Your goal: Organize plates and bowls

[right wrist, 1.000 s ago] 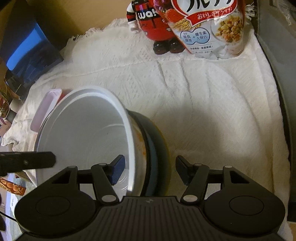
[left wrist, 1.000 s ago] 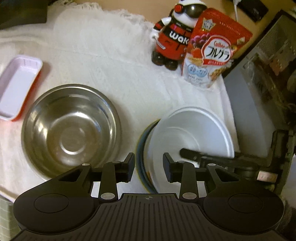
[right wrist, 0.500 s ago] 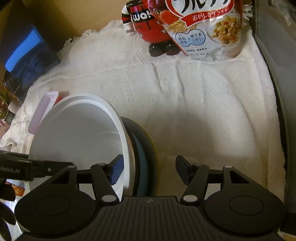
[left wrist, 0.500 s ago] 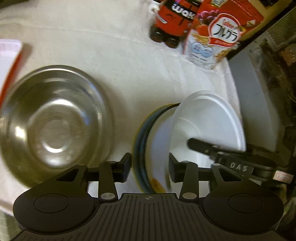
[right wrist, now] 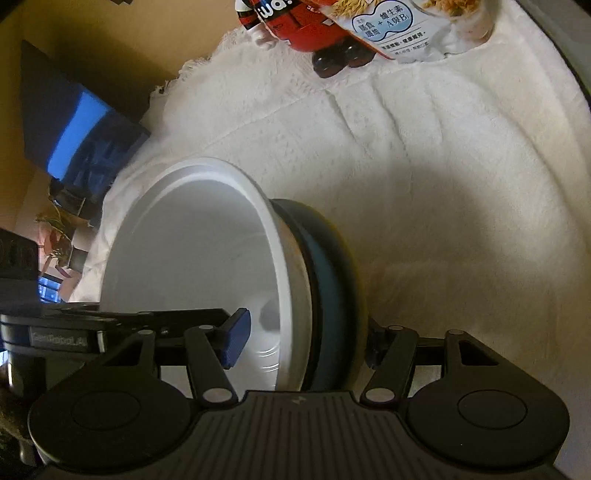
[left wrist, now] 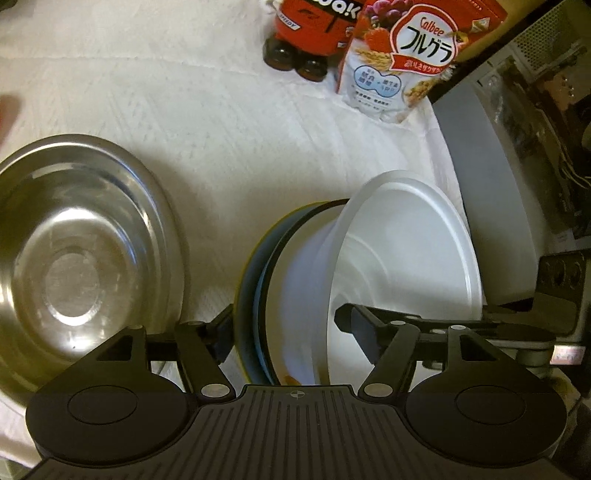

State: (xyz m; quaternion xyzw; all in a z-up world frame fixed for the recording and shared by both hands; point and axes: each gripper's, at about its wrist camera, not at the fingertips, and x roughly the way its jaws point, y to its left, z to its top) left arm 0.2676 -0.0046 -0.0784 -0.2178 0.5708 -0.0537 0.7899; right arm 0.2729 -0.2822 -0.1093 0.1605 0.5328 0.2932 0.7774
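Between left gripper (left wrist: 291,332) jaws: stacked bowls' rim (left wrist: 295,295); just opened wide, angled steeply down.
Right gripper (right wrist: 306,336): straddling same stack, grip unclear.

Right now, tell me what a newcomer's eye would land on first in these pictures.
First, the white bowl, tipped up on edge against a stack of plates near the cloth's right side, with the left gripper and the right gripper straddling the stack. Next, the shiny steel bowl to its left. Behind stand a red cereal bag and a red toy figure.
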